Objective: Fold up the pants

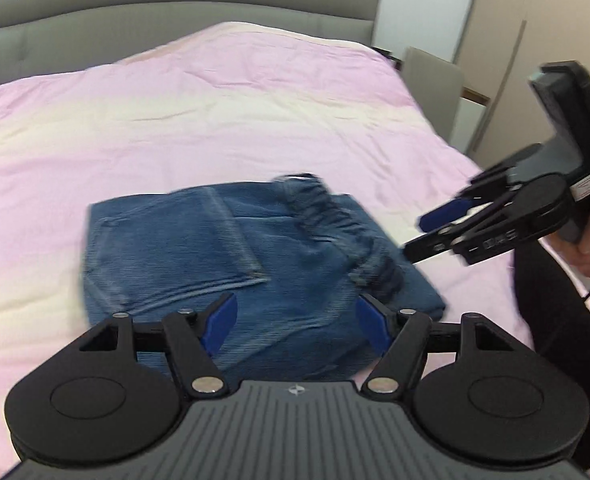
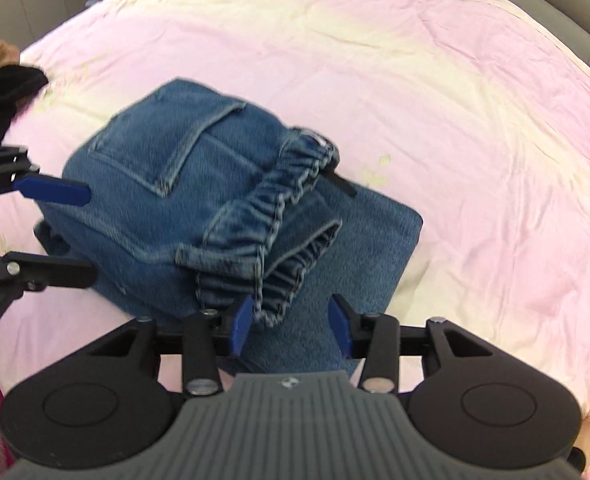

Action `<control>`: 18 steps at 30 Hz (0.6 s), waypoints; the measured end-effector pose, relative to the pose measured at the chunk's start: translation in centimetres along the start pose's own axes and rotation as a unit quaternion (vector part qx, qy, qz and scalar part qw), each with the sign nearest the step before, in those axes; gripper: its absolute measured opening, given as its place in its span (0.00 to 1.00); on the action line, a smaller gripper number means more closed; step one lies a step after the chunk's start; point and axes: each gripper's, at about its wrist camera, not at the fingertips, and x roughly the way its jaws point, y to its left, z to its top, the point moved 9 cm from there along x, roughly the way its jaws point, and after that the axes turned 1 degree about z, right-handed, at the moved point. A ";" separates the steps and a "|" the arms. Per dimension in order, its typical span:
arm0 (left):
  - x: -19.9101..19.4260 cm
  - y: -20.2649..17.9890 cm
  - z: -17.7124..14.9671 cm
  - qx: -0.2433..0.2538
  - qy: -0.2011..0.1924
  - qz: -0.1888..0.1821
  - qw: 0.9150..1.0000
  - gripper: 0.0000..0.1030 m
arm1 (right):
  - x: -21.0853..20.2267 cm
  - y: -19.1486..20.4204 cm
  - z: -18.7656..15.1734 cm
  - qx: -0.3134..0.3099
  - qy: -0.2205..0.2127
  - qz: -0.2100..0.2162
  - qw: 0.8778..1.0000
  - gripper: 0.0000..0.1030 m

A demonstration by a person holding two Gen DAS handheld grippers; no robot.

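From my left gripper (image 1: 295,322), jaws wide and empty, I look onto the near edge of the pants (image 1: 231,256), folded into a compact blue denim bundle on the bed (image 1: 175,128). My right gripper (image 2: 291,320) hangs part open over the elastic waistband (image 2: 279,216), with nothing pinched as far as I can tell. Risks, as I judge them: the waistband flap sits loose and puckered on top and may spring open if a fingertip catches it; the soft pink cover could drag with the bundle and skew the fold; the 2 grippers work close together and could clash. Beyond lies wrinkled pink bedding, then a grey padded headboard (image 1: 175,4) and pale cupboard doors (image 1: 535,20).
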 end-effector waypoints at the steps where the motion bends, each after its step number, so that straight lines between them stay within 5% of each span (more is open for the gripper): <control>1: 0.0 1.1 0.0 -0.007 0.001 0.011 1.000 0.75 | -0.1 0.0 0.5 0.012 -0.006 0.007 1.000 0.39; 8: -0.7 5.8 -1.5 -0.082 0.024 0.024 0.996 0.73 | 2.5 -1.0 3.7 0.143 -0.028 0.069 0.987 0.39; 13: -2.1 5.7 -3.3 -0.046 0.039 0.016 0.998 0.78 | 5.7 -1.6 3.0 0.228 -0.011 0.107 0.968 0.37; 15: -2.4 5.9 -4.4 -0.023 0.057 0.034 0.998 0.80 | 6.2 -1.7 2.7 0.260 -0.011 0.133 0.956 0.29; 18: -2.6 6.1 -6.0 0.005 0.077 0.052 0.996 0.83 | 5.0 -1.4 2.8 0.250 -0.026 0.128 0.959 0.17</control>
